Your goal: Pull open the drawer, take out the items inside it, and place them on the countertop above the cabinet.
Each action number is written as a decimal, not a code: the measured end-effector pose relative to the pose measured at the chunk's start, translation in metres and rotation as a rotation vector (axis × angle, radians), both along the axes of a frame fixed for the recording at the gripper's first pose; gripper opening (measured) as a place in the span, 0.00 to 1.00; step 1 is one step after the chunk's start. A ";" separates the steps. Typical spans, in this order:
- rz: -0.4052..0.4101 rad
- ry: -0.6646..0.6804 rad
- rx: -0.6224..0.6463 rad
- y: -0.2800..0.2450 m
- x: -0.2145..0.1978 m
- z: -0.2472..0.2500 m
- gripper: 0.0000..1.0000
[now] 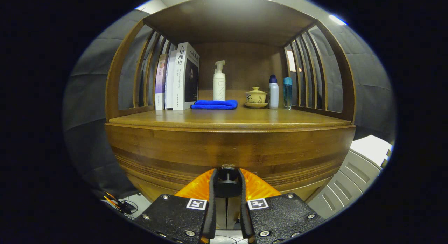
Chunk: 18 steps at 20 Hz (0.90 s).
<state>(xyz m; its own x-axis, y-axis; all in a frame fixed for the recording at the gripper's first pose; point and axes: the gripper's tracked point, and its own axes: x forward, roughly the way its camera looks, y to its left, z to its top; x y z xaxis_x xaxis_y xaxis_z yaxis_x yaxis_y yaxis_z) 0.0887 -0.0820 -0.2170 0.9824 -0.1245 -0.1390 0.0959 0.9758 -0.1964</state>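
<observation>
The drawer [227, 156] sits shut in the front of the wooden cabinet [140, 156], right under the worktop [245, 119], and its one small dark knob [227, 181] is caught between the two fingers of the claw [227, 175] — both fingers press on it, the gap between them narrow. Up on the worktop, well beyond the fingers, I count three books [178, 76] standing upright together against the slatted side. Just beside them lies one folded blue cloth [214, 104], and behind the cloth stands one white pump bottle [219, 81]. Further along is one lidded yellow cup [256, 95] on a saucer, then two more bottles side by side — a white bottle with a dark cap [273, 91] and a clear blue bottle [287, 92].
</observation>
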 end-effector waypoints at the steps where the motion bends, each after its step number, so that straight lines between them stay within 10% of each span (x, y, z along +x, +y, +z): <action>1: -0.003 -0.004 -0.001 0.000 -0.002 0.000 0.28; 18: -0.017 0.002 0.035 0.007 -0.095 -0.003 0.28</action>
